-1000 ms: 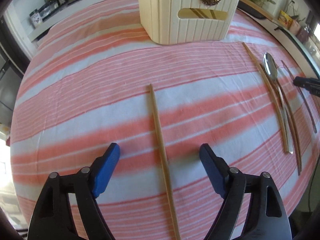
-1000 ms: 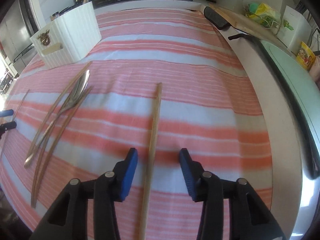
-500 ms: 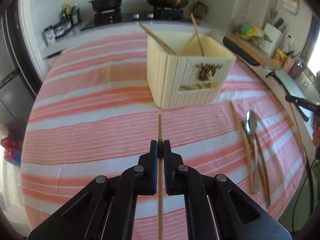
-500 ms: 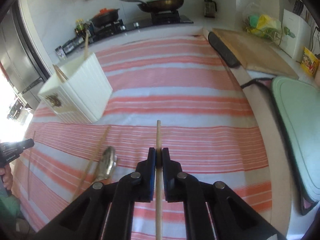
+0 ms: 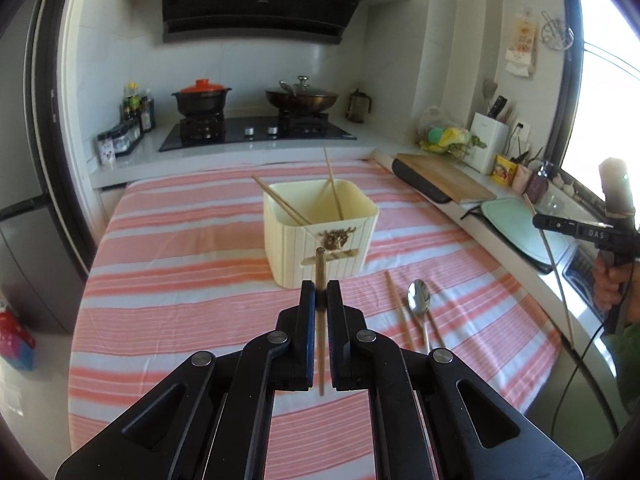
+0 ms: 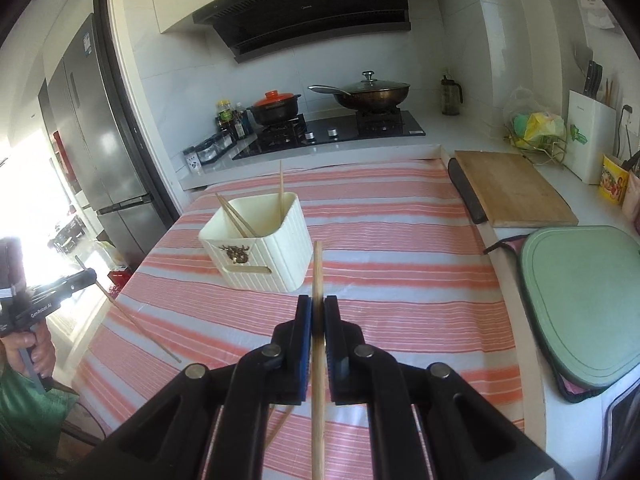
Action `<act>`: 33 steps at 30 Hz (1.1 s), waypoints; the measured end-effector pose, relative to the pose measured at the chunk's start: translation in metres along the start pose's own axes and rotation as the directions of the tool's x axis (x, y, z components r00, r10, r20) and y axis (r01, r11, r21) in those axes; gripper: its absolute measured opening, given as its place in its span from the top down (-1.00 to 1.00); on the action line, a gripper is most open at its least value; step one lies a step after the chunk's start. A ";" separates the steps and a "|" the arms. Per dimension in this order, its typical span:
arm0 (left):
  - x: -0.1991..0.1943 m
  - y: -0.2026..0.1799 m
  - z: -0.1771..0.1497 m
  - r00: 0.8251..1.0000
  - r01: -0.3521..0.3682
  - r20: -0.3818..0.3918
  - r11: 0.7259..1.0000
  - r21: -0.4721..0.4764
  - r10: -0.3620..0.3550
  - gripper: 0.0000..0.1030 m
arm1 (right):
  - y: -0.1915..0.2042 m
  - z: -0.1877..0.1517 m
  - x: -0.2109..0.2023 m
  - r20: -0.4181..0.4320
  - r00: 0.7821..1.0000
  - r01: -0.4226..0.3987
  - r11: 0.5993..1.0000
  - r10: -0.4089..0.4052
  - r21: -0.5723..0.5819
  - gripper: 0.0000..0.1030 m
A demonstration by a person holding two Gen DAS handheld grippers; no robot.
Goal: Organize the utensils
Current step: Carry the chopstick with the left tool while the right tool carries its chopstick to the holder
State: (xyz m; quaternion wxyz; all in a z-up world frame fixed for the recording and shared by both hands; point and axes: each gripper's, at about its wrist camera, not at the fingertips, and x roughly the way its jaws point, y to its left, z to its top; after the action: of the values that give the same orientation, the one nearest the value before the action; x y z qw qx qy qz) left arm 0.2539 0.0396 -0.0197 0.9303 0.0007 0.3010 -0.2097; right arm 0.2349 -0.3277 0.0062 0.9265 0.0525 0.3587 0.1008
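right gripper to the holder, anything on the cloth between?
Nothing. In the right wrist view only bare striped cloth lies between the right gripper, shut on a chopstick, and the holder.

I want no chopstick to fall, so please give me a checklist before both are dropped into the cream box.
1. Left tool shut on its chopstick: ok.
2. Right tool shut on its chopstick: ok.
3. Both chopsticks lifted off the striped cloth: ok.
4. Cream box upright, top open: ok.
5. Tips above the box opening: not ok, both short of it.
6. Grip firmness: cannot tell.
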 end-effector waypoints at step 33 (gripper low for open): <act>-0.006 0.016 0.163 0.950 -0.023 0.308 0.995 -0.095 0.052 0.94 | 0.118 0.154 0.018 0.307 0.950 0.020 0.968 0.060 -0.250 0.88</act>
State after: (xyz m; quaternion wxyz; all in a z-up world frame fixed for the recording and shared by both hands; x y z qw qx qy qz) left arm 0.3465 0.0354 0.1149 0.9689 -0.0685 0.1602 -0.1757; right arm 0.3342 -0.2126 0.1283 0.9697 -0.0456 0.1916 0.1449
